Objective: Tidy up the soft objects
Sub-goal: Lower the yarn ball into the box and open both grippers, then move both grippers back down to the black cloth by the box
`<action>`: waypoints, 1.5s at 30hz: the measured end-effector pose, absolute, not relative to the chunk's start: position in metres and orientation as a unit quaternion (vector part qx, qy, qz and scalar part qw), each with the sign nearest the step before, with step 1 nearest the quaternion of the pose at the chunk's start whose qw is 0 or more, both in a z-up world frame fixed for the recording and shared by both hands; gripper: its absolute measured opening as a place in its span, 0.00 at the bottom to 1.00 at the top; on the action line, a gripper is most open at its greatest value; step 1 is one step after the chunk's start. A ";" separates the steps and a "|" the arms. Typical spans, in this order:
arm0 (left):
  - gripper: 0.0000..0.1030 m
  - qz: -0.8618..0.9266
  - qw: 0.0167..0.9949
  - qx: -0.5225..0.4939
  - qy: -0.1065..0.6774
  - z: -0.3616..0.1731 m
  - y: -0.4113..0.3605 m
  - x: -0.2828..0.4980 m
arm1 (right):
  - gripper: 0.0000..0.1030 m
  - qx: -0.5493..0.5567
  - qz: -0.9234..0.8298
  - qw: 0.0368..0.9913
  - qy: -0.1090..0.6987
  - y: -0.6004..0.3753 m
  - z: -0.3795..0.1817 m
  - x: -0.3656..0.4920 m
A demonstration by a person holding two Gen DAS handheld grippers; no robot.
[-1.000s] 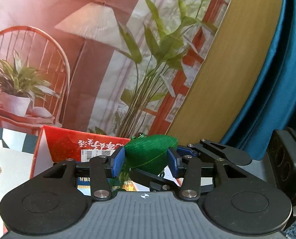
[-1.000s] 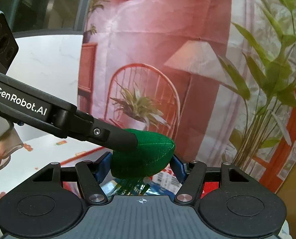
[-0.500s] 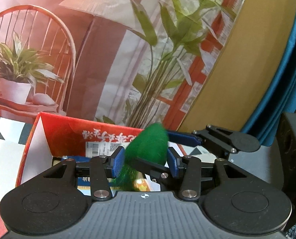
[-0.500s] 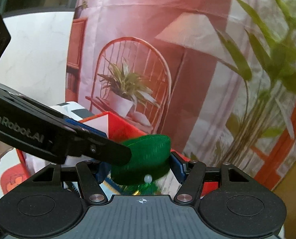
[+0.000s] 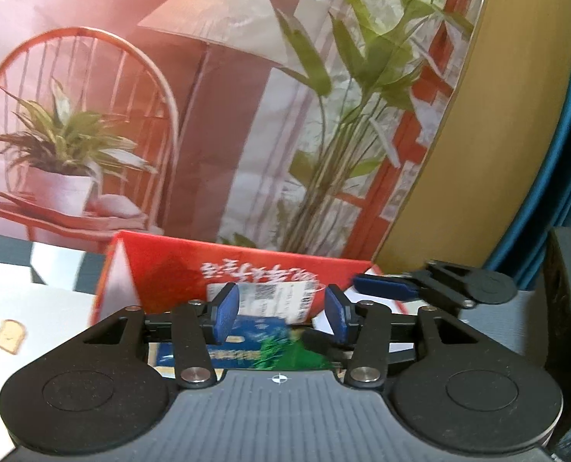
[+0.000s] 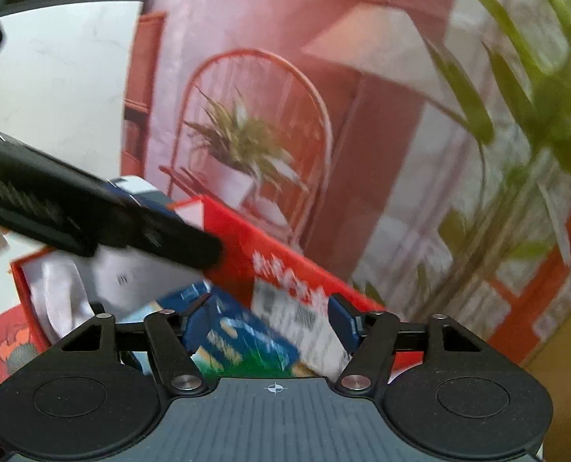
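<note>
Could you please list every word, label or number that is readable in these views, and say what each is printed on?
None reads clearly.
White script on the red box: upside down, illegible.
Barcode label on that box: blurred.
Print on the blue package inside: motion-blurred.
Lettering on the left tongs: smeared.

light: bright, even | blur: motion smear, right view worst | edges: fisheye-bent

A printed backdrop of a red chair, lamp and plants stands beside a teal curtain.
</note>
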State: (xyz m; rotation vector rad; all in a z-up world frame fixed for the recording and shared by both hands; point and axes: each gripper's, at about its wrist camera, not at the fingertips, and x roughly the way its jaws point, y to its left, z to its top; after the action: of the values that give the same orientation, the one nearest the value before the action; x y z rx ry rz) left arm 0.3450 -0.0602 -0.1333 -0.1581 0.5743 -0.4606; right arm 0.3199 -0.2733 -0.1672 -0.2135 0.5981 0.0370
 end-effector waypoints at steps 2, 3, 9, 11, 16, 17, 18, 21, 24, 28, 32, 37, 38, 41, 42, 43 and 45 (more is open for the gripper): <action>0.59 -0.213 0.935 -0.060 0.277 -0.133 -0.057 0.339 | 0.72 -0.092 0.004 0.950 0.297 -0.277 -0.172 0.311; 0.65 -0.207 0.937 -0.052 0.275 -0.133 -0.055 0.336 | 0.79 -0.088 -0.001 0.951 0.295 -0.278 -0.173 0.306; 0.95 -0.181 0.948 -0.027 0.260 -0.127 -0.040 0.311 | 0.99 -0.055 -0.025 0.959 0.276 -0.280 -0.169 0.279; 0.97 -0.176 0.949 -0.021 0.260 -0.125 -0.036 0.303 | 0.99 -0.048 -0.031 0.960 0.275 -0.280 -0.167 0.272; 1.00 -0.161 0.951 -0.007 0.262 -0.123 -0.027 0.284 | 0.99 -0.026 -0.047 0.960 0.273 -0.275 -0.165 0.253; 1.00 -0.159 0.952 -0.005 0.262 -0.123 -0.025 0.279 | 1.00 -0.020 -0.050 0.961 0.273 -0.274 -0.164 0.250; 1.00 -0.158 0.952 -0.005 0.263 -0.123 -0.024 0.275 | 1.00 -0.014 -0.052 0.961 0.272 -0.273 -0.164 0.245; 1.00 -0.155 0.952 -0.002 0.264 -0.124 -0.018 0.261 | 1.00 0.002 -0.059 0.962 0.268 -0.269 -0.163 0.232; 1.00 -0.152 0.952 0.002 0.264 -0.126 -0.013 0.246 | 1.00 0.011 -0.066 0.964 0.259 -0.264 -0.163 0.217; 1.00 -0.148 0.952 0.004 0.268 -0.129 -0.007 0.227 | 1.00 0.024 -0.076 0.966 0.248 -0.257 -0.165 0.199; 1.00 -0.143 0.951 0.005 0.274 -0.135 0.000 0.208 | 1.00 0.037 -0.078 0.969 0.234 -0.250 -0.168 0.181; 1.00 -0.142 0.949 0.006 0.282 -0.148 0.005 0.187 | 1.00 0.038 -0.077 0.972 0.220 -0.240 -0.178 0.156; 1.00 -0.142 0.948 0.006 0.285 -0.152 0.005 0.184 | 1.00 0.040 -0.077 0.972 0.221 -0.239 -0.181 0.152; 1.00 -0.146 0.943 0.002 0.300 -0.166 0.006 0.173 | 1.00 0.049 -0.074 0.970 0.228 -0.234 -0.195 0.141; 1.00 -0.147 0.941 0.001 0.305 -0.170 0.006 0.171 | 1.00 0.052 -0.074 0.968 0.232 -0.232 -0.200 0.138; 1.00 -0.149 0.939 0.000 0.309 -0.176 0.005 0.169 | 1.00 0.055 -0.074 0.967 0.236 -0.229 -0.207 0.135; 1.00 -0.149 0.936 -0.002 0.319 -0.186 0.005 0.164 | 1.00 0.060 -0.076 0.965 0.245 -0.224 -0.218 0.128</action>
State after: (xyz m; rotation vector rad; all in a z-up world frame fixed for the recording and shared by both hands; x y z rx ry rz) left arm 0.1643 0.0046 -0.1864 -0.0043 0.6511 -0.3044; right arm 0.1283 -0.2241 -0.2185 0.1224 0.4954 -0.1546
